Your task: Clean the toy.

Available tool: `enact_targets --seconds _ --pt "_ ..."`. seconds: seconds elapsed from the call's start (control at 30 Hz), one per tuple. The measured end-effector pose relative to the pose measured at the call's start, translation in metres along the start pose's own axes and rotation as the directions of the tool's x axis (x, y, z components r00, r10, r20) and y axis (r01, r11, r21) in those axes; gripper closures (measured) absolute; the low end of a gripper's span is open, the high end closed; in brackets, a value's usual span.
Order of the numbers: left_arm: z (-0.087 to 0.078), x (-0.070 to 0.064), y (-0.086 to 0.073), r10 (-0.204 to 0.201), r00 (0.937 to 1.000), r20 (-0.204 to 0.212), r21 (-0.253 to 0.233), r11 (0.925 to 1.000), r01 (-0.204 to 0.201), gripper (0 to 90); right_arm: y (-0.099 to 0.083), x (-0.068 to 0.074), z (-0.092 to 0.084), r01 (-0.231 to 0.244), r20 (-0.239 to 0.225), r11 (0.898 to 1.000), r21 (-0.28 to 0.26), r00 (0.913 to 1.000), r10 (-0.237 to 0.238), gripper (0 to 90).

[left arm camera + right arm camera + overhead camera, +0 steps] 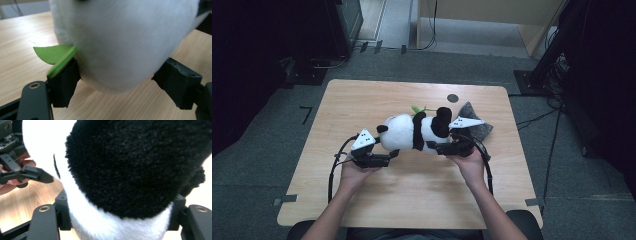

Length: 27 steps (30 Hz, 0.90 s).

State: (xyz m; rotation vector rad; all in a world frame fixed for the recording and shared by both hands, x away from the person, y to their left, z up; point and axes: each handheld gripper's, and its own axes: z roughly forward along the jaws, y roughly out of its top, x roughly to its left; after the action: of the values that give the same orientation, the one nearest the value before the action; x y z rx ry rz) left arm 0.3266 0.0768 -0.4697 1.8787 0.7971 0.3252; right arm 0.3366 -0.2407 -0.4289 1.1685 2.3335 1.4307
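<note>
A black-and-white panda plush (412,131) lies on its side across the middle of the wooden table (412,195). My left gripper (393,153) is at its white head, which sits between the two open pads (63,82) in the left gripper view; a green felt leaf (50,53) rests against one pad. My right gripper (438,147) is at the other end. In the right gripper view the black and white fur (125,170) bulges over both pads (62,215), which squeeze it. The left gripper (25,173) and a hand show beyond.
A grey cloth (476,126) lies behind the plush at the right. A small dark round spot (453,98) marks the table's far side. Bare wood stretches in front of my hands. Dark equipment and cables stand on the floor around the table.
</note>
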Motion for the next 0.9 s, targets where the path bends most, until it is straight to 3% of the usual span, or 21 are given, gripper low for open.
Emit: enact_targets --seconds 0.1,0.13,0.27,0.3,0.4,0.47,0.53,0.57,0.67,0.77,0.8,0.83,0.9 --pt "-0.004 0.0 0.002 -0.031 0.9994 -0.016 -0.003 0.9995 0.031 45.9 -0.002 0.002 0.004 0.013 -0.004 1.0 0.012 0.9999 -0.013 24.8" --pt "-0.006 0.001 0.003 -0.065 0.9979 -0.006 -0.004 0.9979 0.065 45.9 -0.002 0.002 0.005 0.011 -0.008 1.0 0.013 0.9999 -0.011 22.5" --pt "-0.012 0.004 0.008 -0.115 0.9929 0.031 -0.027 0.9929 0.116 61.7 -0.002 -0.005 0.005 0.015 -0.035 1.0 -0.018 0.9993 -0.016 13.1" --pt "-0.015 0.005 0.009 -0.127 0.9913 0.036 -0.034 0.9912 0.128 64.3 -0.003 -0.007 0.002 0.039 -0.044 0.998 -0.045 0.9982 -0.041 12.9" --pt "-0.023 0.014 0.011 -0.163 0.9856 0.046 -0.058 0.9845 0.165 65.5 -0.006 -0.007 -0.003 0.07 -0.056 0.996 -0.059 0.9957 -0.074 14.1" --pt "-0.025 0.016 0.011 -0.174 0.9842 0.034 -0.069 0.982 0.176 65.5 -0.011 -0.007 -0.005 0.094 -0.027 0.994 -0.051 0.995 -0.096 15.7" --pt "-0.03 0.021 0.011 -0.203 0.9785 0.034 -0.088 0.9747 0.206 65.4 -0.014 -0.008 -0.005 0.1 -0.025 0.994 -0.042 0.9946 -0.101 17.5" --pt "-0.033 0.025 0.012 -0.235 0.9709 0.043 -0.106 0.9652 0.239 65.2 -0.02 -0.01 -0.001 0.094 -0.042 0.995 -0.015 0.9946 -0.095 20.0" --pt "-0.032 0.024 0.012 -0.255 0.965 0.061 -0.1 0.9603 0.26 63.7 -0.022 -0.007 0.01 0.108 -0.079 0.994 0.014 0.9912 -0.107 22.9" --pt "-0.028 0.023 0.011 -0.258 0.9624 0.086 -0.076 0.9614 0.264 56.9 -0.02 -0.002 0.013 0.105 -0.094 0.994 0.015 0.9903 -0.103 25.7" --pt "-0.027 0.023 0.01 -0.264 0.9597 0.095 -0.082 0.9587 0.272 56.9 -0.019 0.001 0.015 0.107 -0.07 0.994 0.026 0.992 -0.105 25.4" --pt "-0.027 0.026 0.008 -0.283 0.9533 0.106 -0.092 0.9519 0.292 49.3 -0.018 0.002 0.014 0.12 -0.055 0.992 0.039 0.9915 -0.118 28.1" --pt "-0.027 0.027 0.008 -0.284 0.953 0.106 -0.088 0.9519 0.293 43.1 -0.019 0.001 0.013 0.116 -0.063 0.993 0.036 0.9915 -0.114 29.0"
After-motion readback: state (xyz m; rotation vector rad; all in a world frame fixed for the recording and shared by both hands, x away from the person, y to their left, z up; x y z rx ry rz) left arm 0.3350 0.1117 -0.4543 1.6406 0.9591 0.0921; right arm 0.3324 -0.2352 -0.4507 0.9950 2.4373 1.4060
